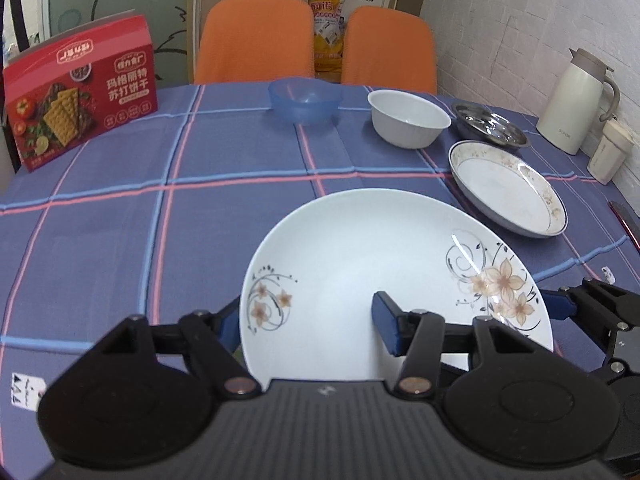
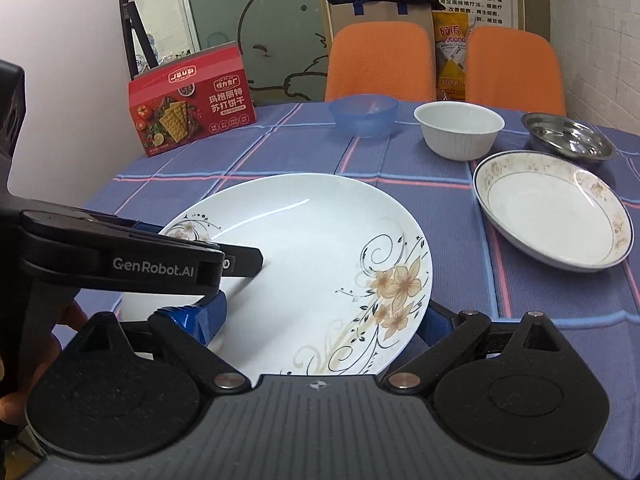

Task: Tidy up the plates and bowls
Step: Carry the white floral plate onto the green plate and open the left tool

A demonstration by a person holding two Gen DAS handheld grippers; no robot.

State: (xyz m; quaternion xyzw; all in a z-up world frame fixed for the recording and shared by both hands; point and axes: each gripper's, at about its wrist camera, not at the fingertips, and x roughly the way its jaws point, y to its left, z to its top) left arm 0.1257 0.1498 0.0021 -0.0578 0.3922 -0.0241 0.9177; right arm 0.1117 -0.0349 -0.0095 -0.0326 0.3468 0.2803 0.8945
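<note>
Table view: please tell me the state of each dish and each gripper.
flowered plate, empty, rim between both grippers' fingers
deep plate, empty, lying flat
white bowl, upright, empty
blue bowl, upright, empty
steel dish, upright, empty
left gripper, open
right gripper, open

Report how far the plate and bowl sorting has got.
Nothing looks stacked yet. In hand: both grippers, left and right, straddle the rim of the flowered plate. Left: the rimmed plate, steel dish, white bowl and blue bowl sit apart on the tablecloth.
</note>
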